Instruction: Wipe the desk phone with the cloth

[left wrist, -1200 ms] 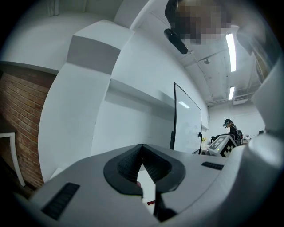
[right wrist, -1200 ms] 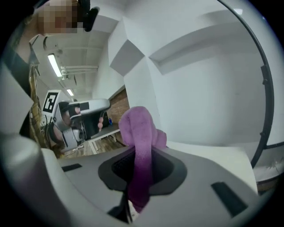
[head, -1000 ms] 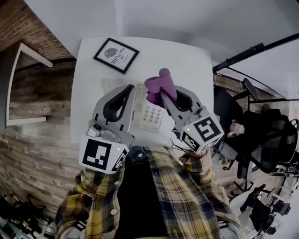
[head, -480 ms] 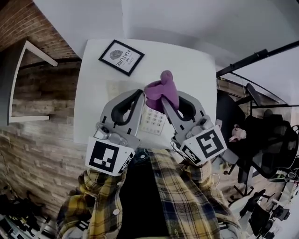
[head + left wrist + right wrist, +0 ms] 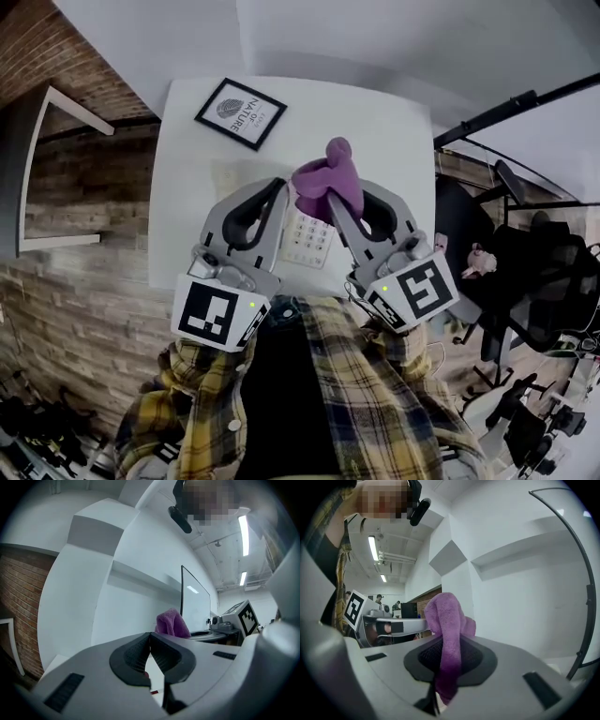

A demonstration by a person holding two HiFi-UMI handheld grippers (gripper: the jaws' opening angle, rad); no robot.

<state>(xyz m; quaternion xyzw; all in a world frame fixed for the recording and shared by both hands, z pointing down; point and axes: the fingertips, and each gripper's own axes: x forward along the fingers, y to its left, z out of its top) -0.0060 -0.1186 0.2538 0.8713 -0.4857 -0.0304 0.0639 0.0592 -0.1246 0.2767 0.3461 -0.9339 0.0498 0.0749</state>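
I have my right gripper (image 5: 330, 202) clamped on the purple cloth (image 5: 326, 178), which bunches out over the desk phone's (image 5: 307, 238) far end, while my left gripper (image 5: 275, 191), jaws together and empty, hangs over the phone's left edge.

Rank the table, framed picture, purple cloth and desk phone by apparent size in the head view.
1. table
2. framed picture and purple cloth: about alike, and the cloth is nearer the camera, so unranked.
3. desk phone: mostly hidden, only its keypad shows.
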